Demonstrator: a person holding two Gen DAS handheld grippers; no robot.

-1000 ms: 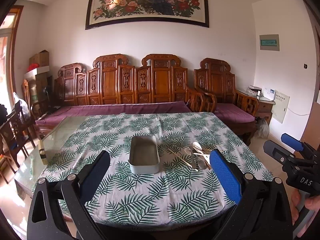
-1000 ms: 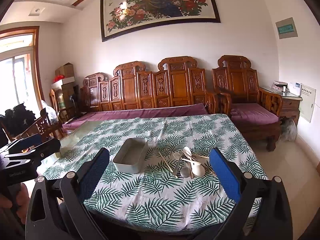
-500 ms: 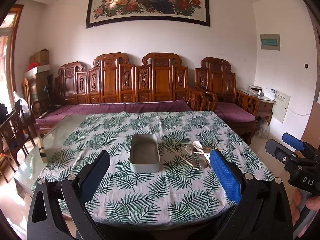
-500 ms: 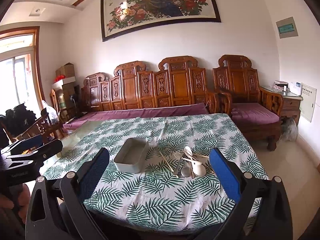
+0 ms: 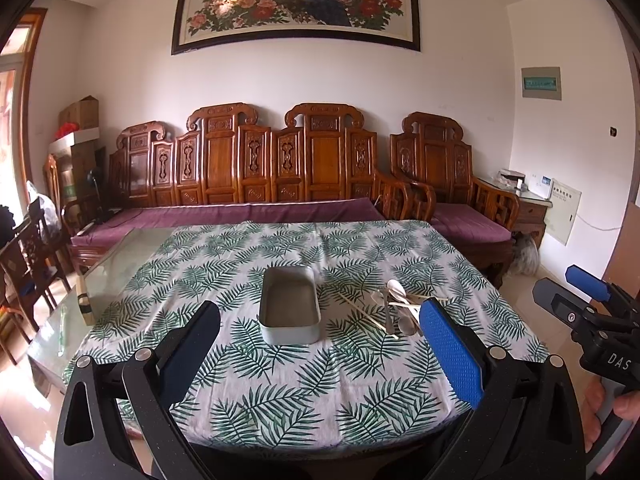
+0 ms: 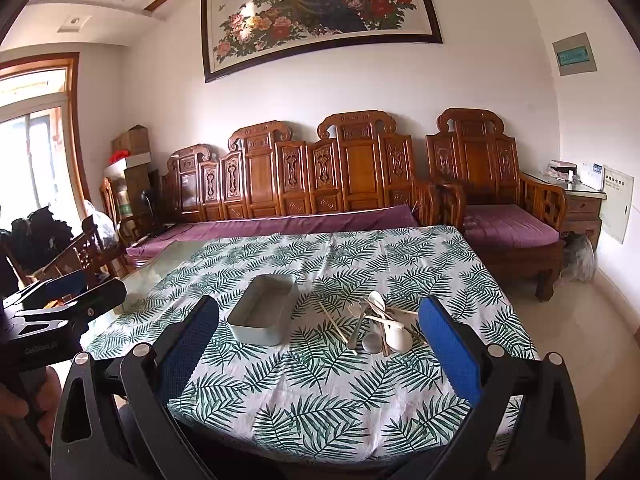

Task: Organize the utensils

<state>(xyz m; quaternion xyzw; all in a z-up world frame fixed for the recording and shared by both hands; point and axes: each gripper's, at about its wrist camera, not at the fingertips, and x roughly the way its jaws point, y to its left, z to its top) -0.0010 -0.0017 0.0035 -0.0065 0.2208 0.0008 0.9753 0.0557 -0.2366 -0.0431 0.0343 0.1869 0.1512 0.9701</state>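
A grey rectangular tray [image 5: 290, 308] [image 6: 262, 314] sits empty on the leaf-print tablecloth [image 5: 280, 380] [image 6: 320, 400]. To its right lies a pile of utensils [image 5: 394, 308] [image 6: 378, 324]: white spoons, metal spoons and wooden chopsticks. My left gripper [image 5: 320, 356] hangs open at the table's near edge, short of the tray, nothing between its blue pads. My right gripper [image 6: 318, 352] is likewise open and empty, held back from the pile. Each gripper shows at the edge of the other's view, with a hand on its handle.
A carved wooden sofa [image 5: 256, 184] with purple cushions stands behind the table. Bare glass tabletop [image 5: 108, 276] shows left of the cloth. A wooden chair [image 6: 80, 256] stands at the left, a side cabinet [image 6: 580, 204] at the right wall.
Both views have crept slightly; the table sits a touch lower and closer in the frames. Both grippers stay open and nothing on the table has moved.
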